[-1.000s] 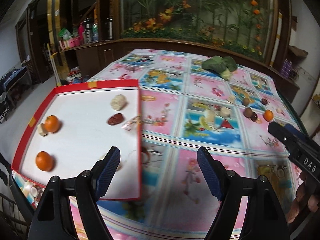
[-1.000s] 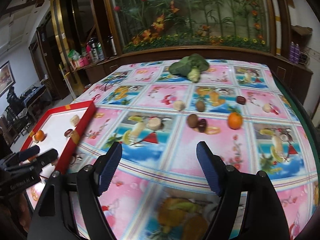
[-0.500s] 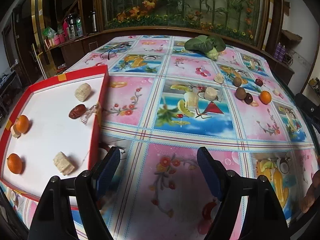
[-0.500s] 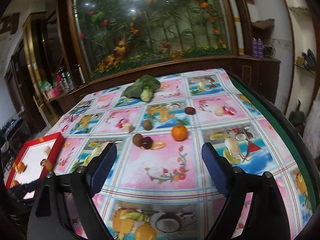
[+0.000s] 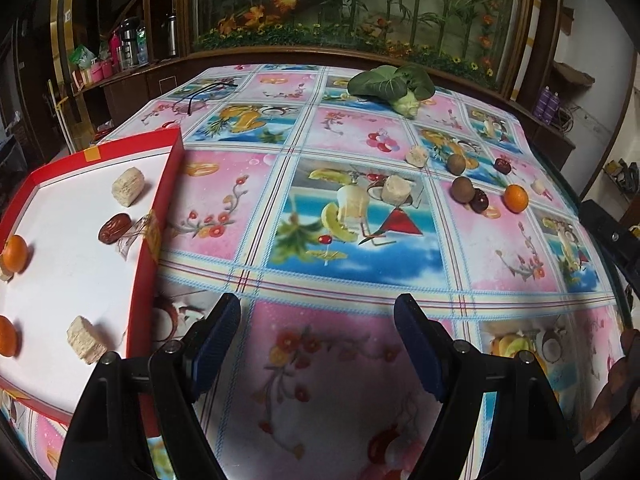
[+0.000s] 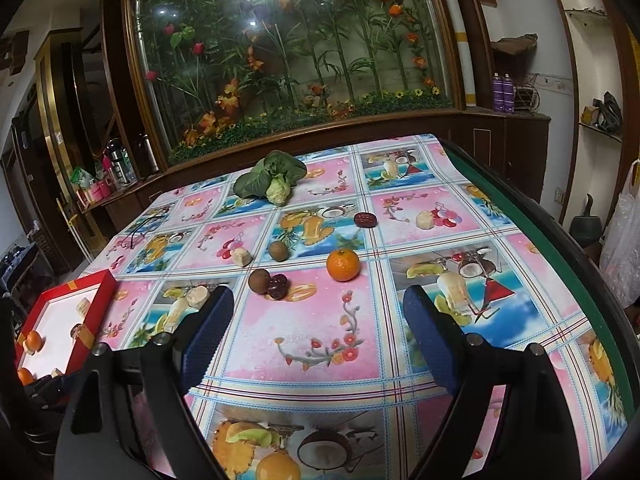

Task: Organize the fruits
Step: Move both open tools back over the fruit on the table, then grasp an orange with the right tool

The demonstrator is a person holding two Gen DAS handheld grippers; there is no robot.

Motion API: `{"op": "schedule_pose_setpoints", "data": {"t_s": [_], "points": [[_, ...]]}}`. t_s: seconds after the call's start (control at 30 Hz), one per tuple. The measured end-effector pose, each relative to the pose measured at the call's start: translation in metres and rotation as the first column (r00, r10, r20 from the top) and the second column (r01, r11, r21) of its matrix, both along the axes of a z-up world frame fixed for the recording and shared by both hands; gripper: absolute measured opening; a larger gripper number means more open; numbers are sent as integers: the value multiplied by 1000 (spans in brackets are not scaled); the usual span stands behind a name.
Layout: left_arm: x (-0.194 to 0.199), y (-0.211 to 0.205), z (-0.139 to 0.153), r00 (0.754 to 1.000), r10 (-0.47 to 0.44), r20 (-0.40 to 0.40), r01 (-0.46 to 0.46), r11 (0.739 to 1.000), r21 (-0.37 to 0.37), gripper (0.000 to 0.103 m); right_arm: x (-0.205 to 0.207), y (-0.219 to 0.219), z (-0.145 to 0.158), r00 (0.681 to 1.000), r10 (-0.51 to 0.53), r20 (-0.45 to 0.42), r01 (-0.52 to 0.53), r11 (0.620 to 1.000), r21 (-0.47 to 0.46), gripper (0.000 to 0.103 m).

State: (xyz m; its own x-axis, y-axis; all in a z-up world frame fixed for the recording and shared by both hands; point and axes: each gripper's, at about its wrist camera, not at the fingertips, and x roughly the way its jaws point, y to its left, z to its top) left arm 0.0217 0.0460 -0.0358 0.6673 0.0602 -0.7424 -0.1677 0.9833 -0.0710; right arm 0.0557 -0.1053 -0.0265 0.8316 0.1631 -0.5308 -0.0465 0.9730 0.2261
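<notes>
A red-rimmed white tray (image 5: 164, 200) lies at the table's left; it also shows in the right wrist view (image 6: 100, 304). It holds two oranges (image 5: 15, 254), a red date (image 5: 115, 227) and pale corn pieces (image 5: 128, 187). Loose on the cloth are an orange (image 6: 343, 265), two brown kiwis (image 6: 259, 280), dark dates (image 6: 277, 286) and corn pieces (image 6: 241, 257). My left gripper (image 5: 318, 344) is open and empty, just right of the tray. My right gripper (image 6: 318, 334) is open and empty, short of the orange.
A leafy green vegetable (image 6: 272, 180) lies at the far side of the table. Black glasses (image 5: 200, 96) lie at the far left. The table's green edge (image 6: 540, 240) runs along the right. A wooden cabinet with a flower display stands behind.
My left gripper has swung right, away from over the tray. My right gripper has moved forward and right, closer to the loose orange. Both stay open.
</notes>
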Motion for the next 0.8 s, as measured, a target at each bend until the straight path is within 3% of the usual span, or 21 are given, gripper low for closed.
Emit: {"op": "schedule_pose_setpoints", "data": {"t_s": [0.2, 0.4, 0.6, 0.8], "points": [[3, -3, 2, 1000, -12, 29, 12, 1000, -20, 79, 4, -2, -3, 1000, -19, -21, 19, 1000, -9, 87], [5, -1, -1, 999, -28, 31, 30, 998, -60, 79, 20, -12, -11, 991, -35, -130, 37, 999, 13, 86], [2, -1, 3, 997, -40, 61, 45, 996, -75, 79, 69, -13, -28, 963, -4, -271, -6, 999, -36, 67], [3, 0, 1, 998, -40, 56, 45, 995, -87, 79, 104, -7, -37, 958, 0, -288, -22, 997, -73, 65]]}}
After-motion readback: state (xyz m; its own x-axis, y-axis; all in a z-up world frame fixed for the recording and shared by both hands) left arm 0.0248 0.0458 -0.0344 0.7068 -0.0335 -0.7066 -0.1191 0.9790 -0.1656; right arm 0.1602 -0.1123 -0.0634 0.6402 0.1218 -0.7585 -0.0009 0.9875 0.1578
